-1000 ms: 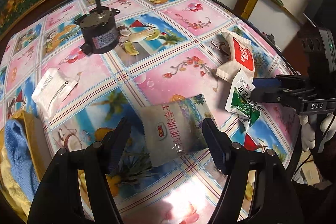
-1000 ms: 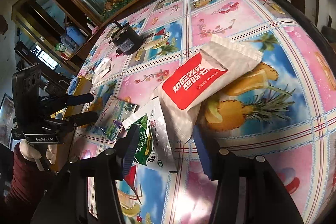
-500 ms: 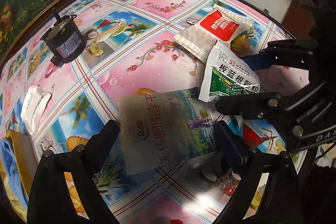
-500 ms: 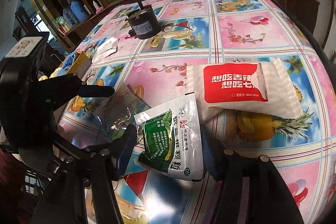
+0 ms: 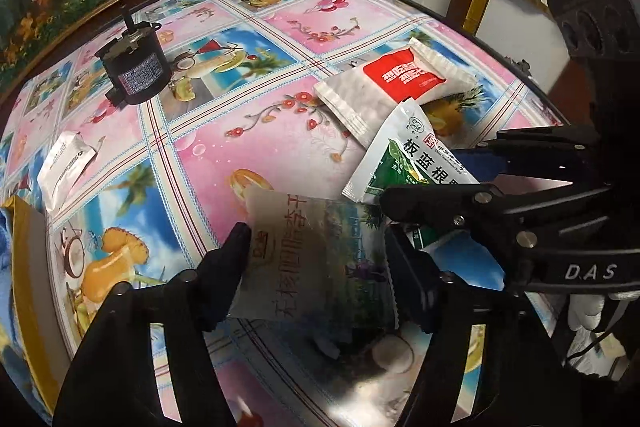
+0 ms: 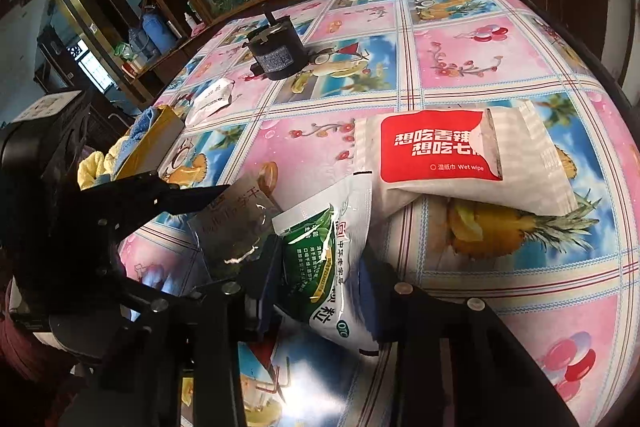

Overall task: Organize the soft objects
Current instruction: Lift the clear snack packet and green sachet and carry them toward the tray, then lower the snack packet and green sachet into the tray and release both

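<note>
A glossy patterned cloth of pink and blue fruit squares covers the counter [image 5: 248, 147], which fills most of both views. Behind it, along the top of each frame, runs a dark wooden ledge with a glass-fronted flower display; shelves stand at the upper right of the left wrist view.

A black cylindrical motor [image 5: 134, 75] stands upright at the upper left of that view, well apart from the packets. A small white sachet [image 5: 64, 167] lies flat at the left edge, near a yellow box [image 6: 150, 147] that holds blue and yellow cloths; only its corner shows.

Right of centre, a white wet-wipe packet with a red label [image 5: 396, 83] lies flat, its lower edge overlapping the top of a green-and-white sachet [image 6: 324, 255]. The right gripper [image 6: 320, 279] has just been closing, and its fingers press on that sachet from both sides, crumpling it.

In the lower middle of the left wrist view, a translucent snack pouch [image 5: 308, 259] sits between the fingers of the left gripper [image 5: 316, 267], which has also just been closing and touches the pouch's edges on both sides. The right gripper's arms cross just beside it, crowding the pouch's right edge.
</note>
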Demonstrator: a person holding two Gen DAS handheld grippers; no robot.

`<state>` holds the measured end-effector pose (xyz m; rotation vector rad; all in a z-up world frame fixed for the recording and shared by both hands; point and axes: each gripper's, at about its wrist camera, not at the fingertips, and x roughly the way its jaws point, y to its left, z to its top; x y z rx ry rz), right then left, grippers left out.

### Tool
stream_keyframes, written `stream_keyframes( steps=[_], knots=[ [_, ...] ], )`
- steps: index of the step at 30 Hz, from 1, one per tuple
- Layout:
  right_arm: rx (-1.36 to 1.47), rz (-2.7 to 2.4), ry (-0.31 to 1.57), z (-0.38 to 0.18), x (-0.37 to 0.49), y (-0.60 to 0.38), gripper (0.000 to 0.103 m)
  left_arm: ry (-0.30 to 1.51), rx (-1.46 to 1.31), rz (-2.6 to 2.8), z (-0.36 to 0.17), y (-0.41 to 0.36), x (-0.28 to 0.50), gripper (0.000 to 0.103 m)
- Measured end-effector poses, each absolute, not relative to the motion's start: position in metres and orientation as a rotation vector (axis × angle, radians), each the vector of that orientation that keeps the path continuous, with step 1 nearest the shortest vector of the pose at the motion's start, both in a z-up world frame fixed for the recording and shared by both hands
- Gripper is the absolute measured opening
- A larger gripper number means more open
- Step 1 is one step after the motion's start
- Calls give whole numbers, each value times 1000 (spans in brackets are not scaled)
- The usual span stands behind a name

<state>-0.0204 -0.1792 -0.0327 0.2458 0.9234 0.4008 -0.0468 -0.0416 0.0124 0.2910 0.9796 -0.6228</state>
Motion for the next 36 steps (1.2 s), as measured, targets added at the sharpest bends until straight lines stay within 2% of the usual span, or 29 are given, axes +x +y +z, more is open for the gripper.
stream_keyframes(
  steps=[7,16,26,36],
  knots=[
    [280,395,887,-23,-33,-188,33,972,163,-640,23,-18,-70,66],
    [300,427,867,-8,-46,-181,33,852,-78,-557,71,55,-105,66],
    [238,590,866,12,-41,-108,33,734,-227,-272,100,176,-143,66],
    [126,730,882,29,-28,-15,34,696,-320,-90,83,258,-154,66]
  ],
)
